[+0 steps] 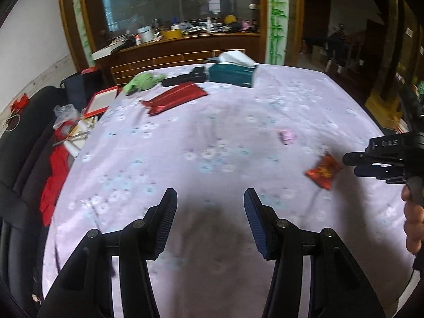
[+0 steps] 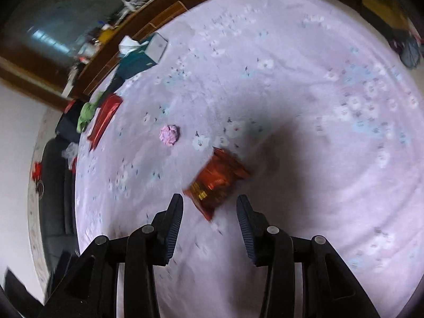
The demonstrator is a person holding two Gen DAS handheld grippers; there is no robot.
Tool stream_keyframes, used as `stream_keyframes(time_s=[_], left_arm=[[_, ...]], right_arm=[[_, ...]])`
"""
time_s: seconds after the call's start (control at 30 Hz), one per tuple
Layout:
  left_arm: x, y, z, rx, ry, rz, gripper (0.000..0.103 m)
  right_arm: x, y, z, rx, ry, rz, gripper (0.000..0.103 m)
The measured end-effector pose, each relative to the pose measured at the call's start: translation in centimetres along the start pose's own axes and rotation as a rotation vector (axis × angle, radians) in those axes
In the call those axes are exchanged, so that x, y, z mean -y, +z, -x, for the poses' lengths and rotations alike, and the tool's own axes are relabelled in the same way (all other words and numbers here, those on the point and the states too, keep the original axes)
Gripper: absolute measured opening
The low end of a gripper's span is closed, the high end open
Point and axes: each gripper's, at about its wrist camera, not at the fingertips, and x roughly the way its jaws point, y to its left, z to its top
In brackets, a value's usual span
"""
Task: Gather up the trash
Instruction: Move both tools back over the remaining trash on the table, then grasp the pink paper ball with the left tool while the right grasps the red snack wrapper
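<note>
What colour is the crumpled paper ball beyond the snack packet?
Pink crumpled paper ball; clearest in the right wrist view.

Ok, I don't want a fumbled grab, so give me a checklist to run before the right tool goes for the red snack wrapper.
1. Right tool open: ok, both fingers spread.
2. Red snack wrapper lined up: ok, its near corner sits between the fingertips.
3. Wrapper free of neighbours: ok, the pink crumpled ball lies apart from it.
4. Left tool out of the way: ok, open, over bare tablecloth, empty.
5. Height above the cloth: cannot tell, the view is blurred.
6. A bin for the trash: cannot tell, none shows in either view.
</note>
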Motion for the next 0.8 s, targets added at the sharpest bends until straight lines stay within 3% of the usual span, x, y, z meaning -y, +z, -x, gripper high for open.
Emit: stream_keyframes(time_s=[0.13, 0.3, 0.33, 0.43, 0.8], left_arm=[[-1.5, 0.9, -0.7, 0.003, 0.003, -0.009, 0.051], [-1.0, 2.4, -2.2, -0.015, -0.046, -0.017, 0.051], [-0.7, 2.7, -2.6, -0.024, -0.060, -0.016, 0.051], [0.5, 3.7, -4.0, -0.049, -0.104, -0.019, 0.051], [9.0, 8.1, -11.9, -0.180, -0.286, -0.006, 0.051]], right_arm=[[-1.6, 1.0, -2.3, -0.019, -0.083, 0.014, 0.045], [-2.5, 0.9, -4.5, -0.041, -0.211, 0.073, 0.044], [-2.4, 0.8, -5.0, -0.049, -0.221, 0.083, 0.040], [-2.2, 0.4, -4.9, -0.036, -0.229, 0.128, 0.030], [1.4, -3.0, 3.6, 0.093, -0.176, 0.188, 0.030]])
